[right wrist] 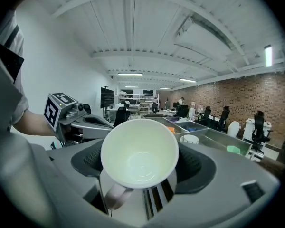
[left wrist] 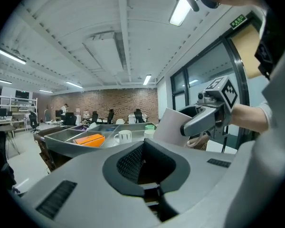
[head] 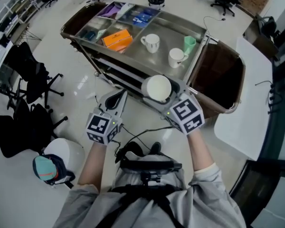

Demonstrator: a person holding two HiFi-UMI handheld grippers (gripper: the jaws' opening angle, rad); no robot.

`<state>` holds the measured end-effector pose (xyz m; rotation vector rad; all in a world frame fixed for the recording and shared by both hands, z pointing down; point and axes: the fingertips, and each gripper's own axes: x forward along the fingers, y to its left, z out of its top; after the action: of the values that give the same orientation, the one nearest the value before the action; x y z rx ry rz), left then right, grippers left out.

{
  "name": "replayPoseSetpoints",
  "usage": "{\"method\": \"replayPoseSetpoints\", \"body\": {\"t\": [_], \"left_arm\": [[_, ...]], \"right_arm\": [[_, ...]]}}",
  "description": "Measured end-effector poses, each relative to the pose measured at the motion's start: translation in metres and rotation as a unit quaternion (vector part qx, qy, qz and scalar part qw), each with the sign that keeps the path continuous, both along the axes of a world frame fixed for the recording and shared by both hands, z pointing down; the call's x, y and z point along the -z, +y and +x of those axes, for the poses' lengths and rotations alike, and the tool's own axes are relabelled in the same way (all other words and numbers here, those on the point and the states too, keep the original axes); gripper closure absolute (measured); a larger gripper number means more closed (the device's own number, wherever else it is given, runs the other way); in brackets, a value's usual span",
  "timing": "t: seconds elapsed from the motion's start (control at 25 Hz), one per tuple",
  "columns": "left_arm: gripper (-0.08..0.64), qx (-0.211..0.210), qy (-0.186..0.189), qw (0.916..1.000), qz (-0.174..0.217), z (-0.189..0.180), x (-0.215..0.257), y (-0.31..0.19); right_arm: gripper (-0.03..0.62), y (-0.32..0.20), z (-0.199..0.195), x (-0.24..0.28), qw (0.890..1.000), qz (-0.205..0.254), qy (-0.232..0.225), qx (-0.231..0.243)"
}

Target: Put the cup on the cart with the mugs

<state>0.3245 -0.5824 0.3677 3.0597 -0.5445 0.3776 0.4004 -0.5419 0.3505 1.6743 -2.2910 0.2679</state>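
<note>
A white cup (head: 156, 86) with a handle sits between the jaws of my right gripper (head: 159, 94), mouth towards the camera and empty (right wrist: 138, 151); the gripper is shut on it, held in the air just short of the near edge of the steel cart (head: 133, 61). On the cart top stand two white mugs (head: 151, 42) (head: 176, 57) and a green cup (head: 190, 42). To the left of the held cup is my left gripper (head: 115, 100), jaws together and empty, also short of the cart.
An orange box (head: 117, 39) and packets fill the cart's far compartments. Brown bins hang at both cart ends (head: 218, 75). A white table (head: 247, 103) stands to the right, black office chairs (head: 31, 80) to the left, and a helmet on a stool (head: 52, 167) at lower left.
</note>
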Motion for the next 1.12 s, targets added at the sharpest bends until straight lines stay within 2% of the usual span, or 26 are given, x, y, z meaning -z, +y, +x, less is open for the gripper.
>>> {"method": "replayPoseSetpoints", "body": {"t": [0.2, 0.48, 0.84, 1.12], "left_arm": [[0.558, -0.026, 0.007, 0.9996, 0.009, 0.052, 0.016, -0.028], [0.558, -0.083, 0.020, 0.9958, 0.033, 0.119, 0.051, -0.080], [0.558, -0.157, 0.007, 0.9870, 0.035, 0.213, 0.068, -0.164], [0.558, -0.174, -0.020, 0.9832, 0.051, 0.272, 0.057, -0.225]], "right_arm": [[0.160, -0.034, 0.048, 0.021, 1.000, 0.013, 0.015, -0.024], [0.160, -0.098, 0.120, 0.048, 0.996, 0.001, 0.027, -0.082], [0.160, -0.202, 0.216, 0.049, 0.984, -0.051, 0.050, -0.164], [0.160, -0.276, 0.273, 0.031, 0.972, -0.097, 0.048, -0.208]]}}
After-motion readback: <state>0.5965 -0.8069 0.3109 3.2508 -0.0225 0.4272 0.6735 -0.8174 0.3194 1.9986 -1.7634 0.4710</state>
